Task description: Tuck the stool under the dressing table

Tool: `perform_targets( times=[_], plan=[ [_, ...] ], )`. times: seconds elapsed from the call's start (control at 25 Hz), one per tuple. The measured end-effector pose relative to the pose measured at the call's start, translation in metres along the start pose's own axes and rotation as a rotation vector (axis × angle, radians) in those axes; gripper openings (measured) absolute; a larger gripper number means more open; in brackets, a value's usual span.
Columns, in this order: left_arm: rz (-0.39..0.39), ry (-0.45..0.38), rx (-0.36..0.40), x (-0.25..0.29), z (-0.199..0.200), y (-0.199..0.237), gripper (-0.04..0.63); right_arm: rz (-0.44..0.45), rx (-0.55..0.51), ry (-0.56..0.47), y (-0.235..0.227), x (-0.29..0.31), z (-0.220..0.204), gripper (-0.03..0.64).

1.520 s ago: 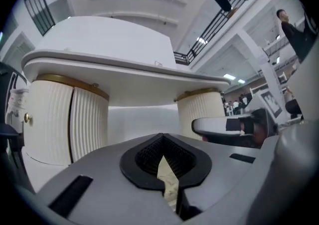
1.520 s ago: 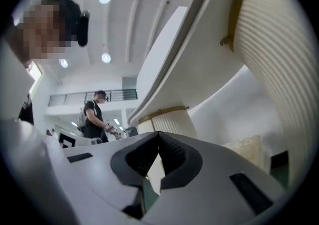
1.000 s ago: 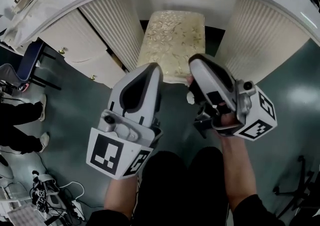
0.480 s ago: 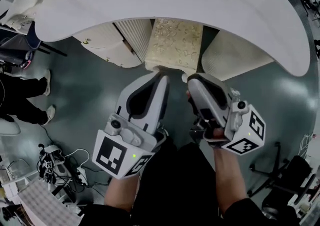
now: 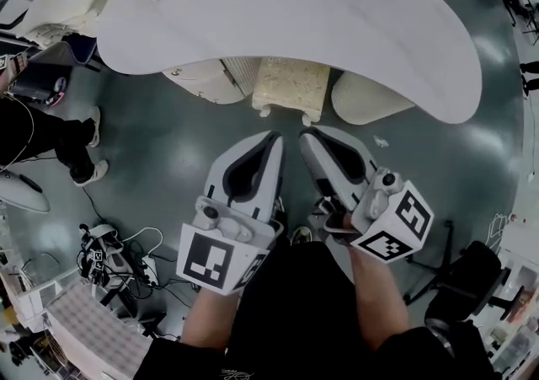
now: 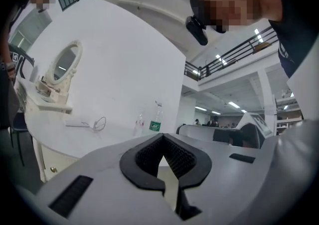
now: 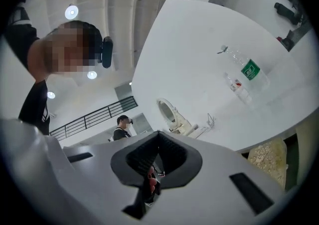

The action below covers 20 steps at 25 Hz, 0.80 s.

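Head view: left tool [image 5: 271,142], right tool [image 5: 311,137], both fully closed, empty.

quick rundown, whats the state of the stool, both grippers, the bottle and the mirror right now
stool, pushed in between the pedestals of the dressing table, front of seat showing past the tabletop edge
left gripper, shut, empty, not touching the stool
right gripper, shut, empty, not touching the stool
bottle, upright on the tabletop
mirror, standing upright on the tabletop
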<state>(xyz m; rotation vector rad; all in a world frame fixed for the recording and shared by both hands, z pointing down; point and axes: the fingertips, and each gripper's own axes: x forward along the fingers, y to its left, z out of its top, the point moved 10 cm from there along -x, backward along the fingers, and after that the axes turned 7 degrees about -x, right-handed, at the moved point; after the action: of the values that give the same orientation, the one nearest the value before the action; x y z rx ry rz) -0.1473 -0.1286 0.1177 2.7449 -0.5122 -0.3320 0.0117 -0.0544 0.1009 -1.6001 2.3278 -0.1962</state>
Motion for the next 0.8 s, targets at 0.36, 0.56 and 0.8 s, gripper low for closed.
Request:
perform_targets(
  times=[0.36, 0.56, 0.8],
  plan=[
    [-0.024, 0.022, 0.072, -0.001, 0.080, -0.013, 0.006, -0.146, -0.152, 0.107, 0.039, 0.022, 0.067, 0.006],
    [-0.015, 0.080, 0.081, -0.005, 0.103, -0.011, 0.006, -0.239, -0.295, 0.176, 0.056, 0.033, 0.092, 0.006],
    [-0.003, 0.073, 0.086, -0.009, 0.127, -0.006, 0.006, -0.335, -0.515, 0.229, 0.079, 0.040, 0.113, 0.006]
  ],
)
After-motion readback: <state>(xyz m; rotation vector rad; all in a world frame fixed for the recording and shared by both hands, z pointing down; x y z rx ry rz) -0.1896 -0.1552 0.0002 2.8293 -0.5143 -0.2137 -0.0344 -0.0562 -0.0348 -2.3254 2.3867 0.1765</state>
